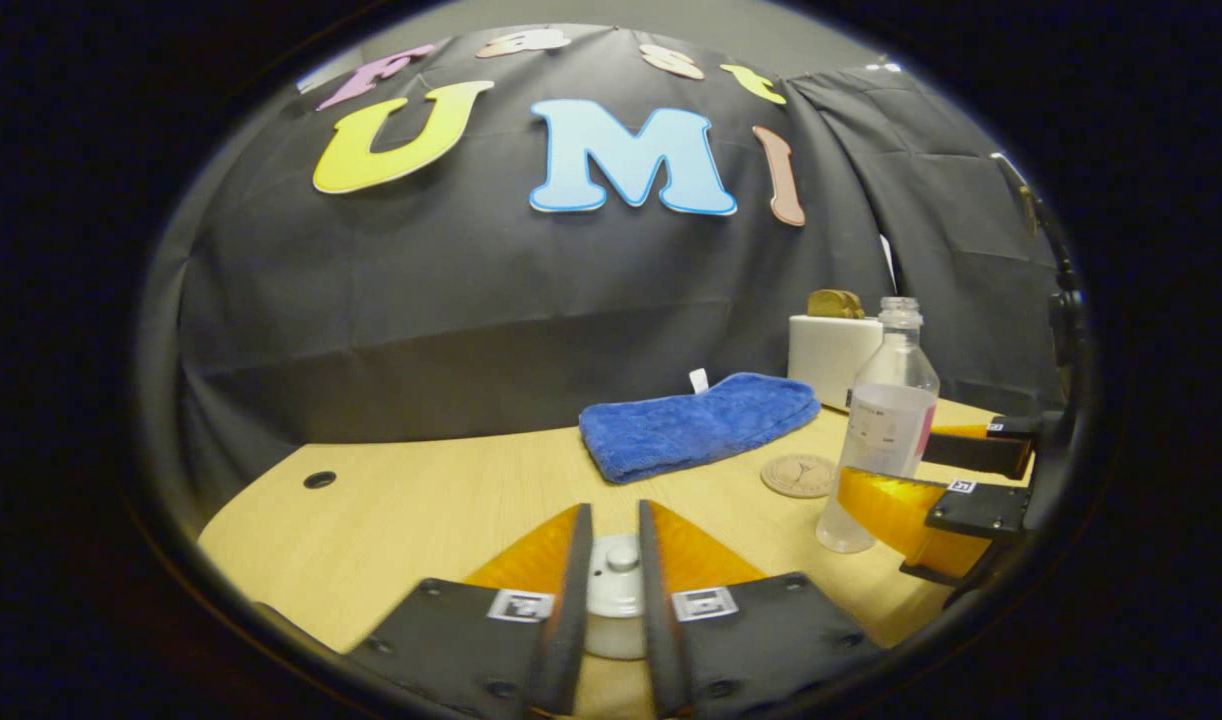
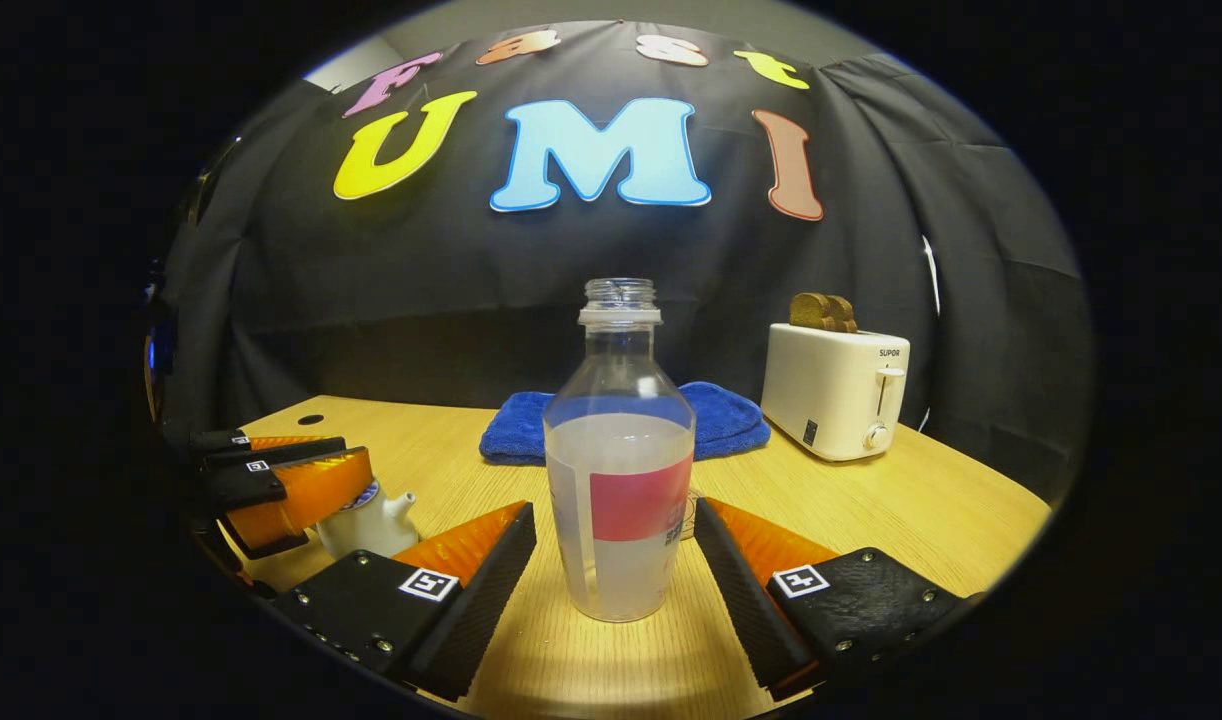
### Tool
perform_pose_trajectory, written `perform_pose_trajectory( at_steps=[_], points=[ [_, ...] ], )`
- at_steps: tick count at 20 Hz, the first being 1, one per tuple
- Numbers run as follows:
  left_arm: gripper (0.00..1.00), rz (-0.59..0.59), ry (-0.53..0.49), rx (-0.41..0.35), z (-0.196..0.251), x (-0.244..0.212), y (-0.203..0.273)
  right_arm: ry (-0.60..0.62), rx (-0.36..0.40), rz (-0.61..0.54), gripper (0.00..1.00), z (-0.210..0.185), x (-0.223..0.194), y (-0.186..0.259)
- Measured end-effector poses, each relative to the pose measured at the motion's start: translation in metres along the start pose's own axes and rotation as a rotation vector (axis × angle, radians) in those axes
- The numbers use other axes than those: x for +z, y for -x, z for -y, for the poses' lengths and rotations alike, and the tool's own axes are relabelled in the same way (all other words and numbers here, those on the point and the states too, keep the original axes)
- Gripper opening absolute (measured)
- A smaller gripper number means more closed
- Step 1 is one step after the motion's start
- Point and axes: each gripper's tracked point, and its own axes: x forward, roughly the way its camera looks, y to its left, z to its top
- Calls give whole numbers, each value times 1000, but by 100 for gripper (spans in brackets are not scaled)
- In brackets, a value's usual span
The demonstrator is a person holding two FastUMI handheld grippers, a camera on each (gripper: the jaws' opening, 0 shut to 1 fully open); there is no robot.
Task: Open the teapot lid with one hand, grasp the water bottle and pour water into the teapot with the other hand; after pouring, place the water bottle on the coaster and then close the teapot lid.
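Uncapped, roughly half-full water bottle (image 2: 619, 470), standing just before the coaster (image 1: 799, 475), is straddled by the wide-open right gripper (image 2: 616, 560); thin slick plastic, best gripped mid-label; teapot lid (image 1: 614, 590) knob is pinched by the left gripper (image 1: 611, 570).

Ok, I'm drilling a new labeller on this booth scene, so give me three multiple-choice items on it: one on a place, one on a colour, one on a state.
1. Where does the coaster lie?
A. under the toaster
B. on the table beside the water bottle
C. on the towel

2. What colour is the folded towel?
A. blue
B. green
C. white

3. How is the water bottle?
A. capped, lying down
B. capped, upright
C. uncapped, upright

Key: 1 B, the coaster lies flat on the table next to the water bottle. 2 A, the towel is plainly blue. 3 C, the bottle stands with a bare open mouth between the right hand-held gripper's spread fingers.
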Motion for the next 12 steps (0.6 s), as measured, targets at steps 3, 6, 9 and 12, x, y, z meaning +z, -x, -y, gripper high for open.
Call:
perform_pose_trajectory(
  at_steps=[3,6,9,12],
  points=[
    [25,-7,-3,1,-1,-5,-8,-3,3,-5,98,0,-1,0],
    [19,-3,8,4,-1,-4,-7,-9,6,-9,98,0,-1,-1],
    [17,16,39,-2,-3,-3,-7,-13,8,-12,98,0,-2,-1],
    [15,28,56,-7,-3,-1,-4,-17,13,-19,98,0,-3,-1]
  ],
)
